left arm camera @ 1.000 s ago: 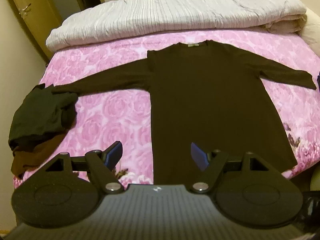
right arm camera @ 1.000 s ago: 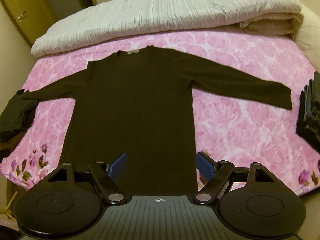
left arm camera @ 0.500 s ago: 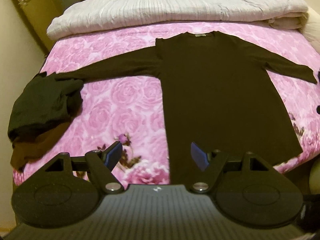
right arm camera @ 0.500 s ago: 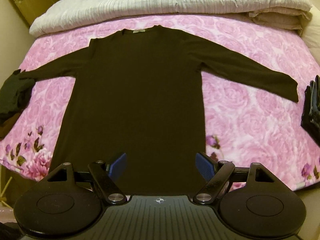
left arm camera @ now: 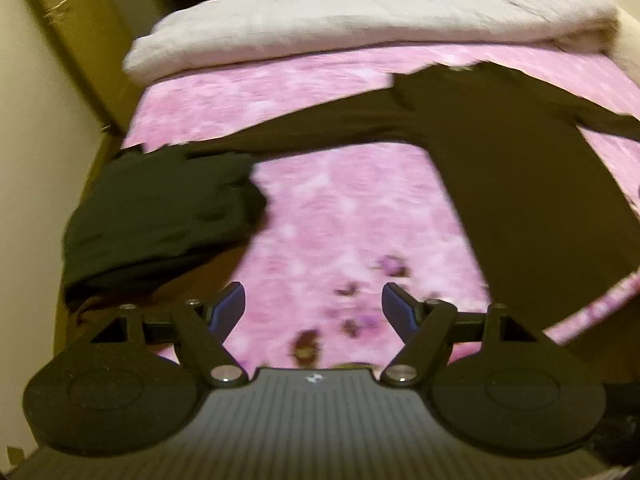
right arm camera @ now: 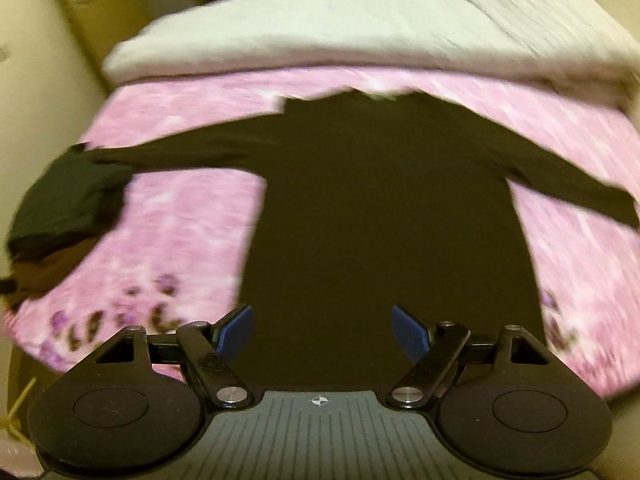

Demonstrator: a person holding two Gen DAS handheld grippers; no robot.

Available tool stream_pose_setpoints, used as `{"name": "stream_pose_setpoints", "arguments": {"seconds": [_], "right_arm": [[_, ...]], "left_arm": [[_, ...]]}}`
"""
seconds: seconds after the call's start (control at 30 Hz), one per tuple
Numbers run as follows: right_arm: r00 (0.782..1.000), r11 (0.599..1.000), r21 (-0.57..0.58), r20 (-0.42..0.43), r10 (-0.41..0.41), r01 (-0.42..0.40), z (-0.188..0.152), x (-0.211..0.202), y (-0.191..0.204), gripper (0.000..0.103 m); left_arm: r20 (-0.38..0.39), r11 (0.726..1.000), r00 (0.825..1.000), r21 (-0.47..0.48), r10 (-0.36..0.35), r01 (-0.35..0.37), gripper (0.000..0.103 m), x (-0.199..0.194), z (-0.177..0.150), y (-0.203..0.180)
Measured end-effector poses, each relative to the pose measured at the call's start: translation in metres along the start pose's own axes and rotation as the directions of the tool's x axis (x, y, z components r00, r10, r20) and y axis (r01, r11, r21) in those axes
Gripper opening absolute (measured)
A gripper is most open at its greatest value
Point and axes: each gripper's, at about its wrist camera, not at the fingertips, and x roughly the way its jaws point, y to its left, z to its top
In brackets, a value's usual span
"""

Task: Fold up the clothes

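Both the left hand-held gripper (left arm camera: 312,306) and right hand-held gripper (right arm camera: 322,330) hover, jaws apart and empty, over the dark brown long-sleeved knit top (right arm camera: 384,208) spread flat on the pink floral bedsheet (right arm camera: 192,216), so folding seems not yet begun and a sleeve likely needs gripping next.

A dark long-sleeved knit top (right arm camera: 384,208) lay flat on the pink floral bedspread (right arm camera: 192,216), collar toward twelve o'clock. A rumpled dark clothes heap (right arm camera: 68,200) sat at nine o'clock, touching its sleeve end. A folded pale quilt (right arm camera: 320,36) lay behind, at twelve.
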Motion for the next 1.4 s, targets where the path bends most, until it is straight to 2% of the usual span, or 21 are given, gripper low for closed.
{"name": "stream_pose_setpoints", "arguments": {"seconds": [0.13,0.3,0.37,0.5,0.67,0.73,0.77,0.87,0.97,1.1,1.27,1.33,1.4], "right_arm": [[0.997,0.983,-0.181,0.065,0.051,-0.039,0.020,0.013,0.046,0.079],[0.980,0.947,-0.285,0.083,0.180,-0.150,0.061,0.054,0.090,0.079],[0.975,0.918,-0.362,0.087,0.205,-0.161,0.079,0.069,0.117,0.079],[0.952,0.850,-0.487,0.106,0.286,-0.201,0.111,0.092,0.186,0.074],[0.947,0.776,-0.603,0.100,0.305,-0.186,0.145,0.140,0.275,0.057],[0.949,0.761,-0.618,0.074,0.305,-0.196,0.155,0.175,0.304,0.048],[0.950,0.754,-0.626,0.061,0.305,-0.201,0.160,0.193,0.319,0.047],[0.953,0.729,-0.650,0.023,0.303,-0.216,0.175,0.246,0.362,0.046],[0.956,0.678,-0.706,0.005,0.293,-0.204,0.184,0.306,0.402,0.046],[0.954,0.630,-0.751,0.003,0.301,-0.197,0.187,0.376,0.449,0.046],[0.954,0.576,-0.790,-0.040,0.296,-0.211,0.186,0.445,0.481,0.046],[0.953,0.582,-0.783,-0.044,0.300,-0.219,0.188,0.460,0.484,0.046],[0.952,0.606,-0.764,-0.036,0.304,-0.222,0.191,0.469,0.482,0.046]], "left_arm": [[-0.021,0.997,0.998,-0.048,0.066,-0.067,0.072,0.008,0.002,0.034],[0.013,0.995,0.995,-0.031,0.100,-0.100,0.072,0.015,0.013,0.067],[0.009,0.993,0.993,-0.024,0.116,-0.116,0.072,0.024,0.019,0.081],[0.034,0.995,0.995,-0.033,0.092,-0.091,0.072,0.050,0.040,0.114],[0.070,0.999,0.997,0.012,0.040,-0.041,0.072,0.112,0.075,0.160],[0.069,0.999,0.997,0.039,0.028,-0.030,0.072,0.141,0.089,0.176],[0.070,0.998,0.997,0.052,0.030,-0.034,0.072,0.155,0.095,0.185],[0.078,0.996,0.996,0.070,0.045,-0.050,0.072,0.191,0.110,0.213],[0.083,0.997,0.995,0.047,0.052,-0.056,0.072,0.215,0.113,0.236],[0.097,0.999,0.994,-0.015,0.053,-0.052,0.072,0.234,0.107,0.255],[0.063,0.994,0.996,-0.099,0.055,-0.048,0.072,0.253,0.089,0.267],[0.044,0.991,0.998,-0.127,0.054,-0.048,0.072,0.257,0.082,0.269],[0.025,0.988,0.998,-0.145,0.054,-0.049,0.072,0.260,0.079,0.270]]}}
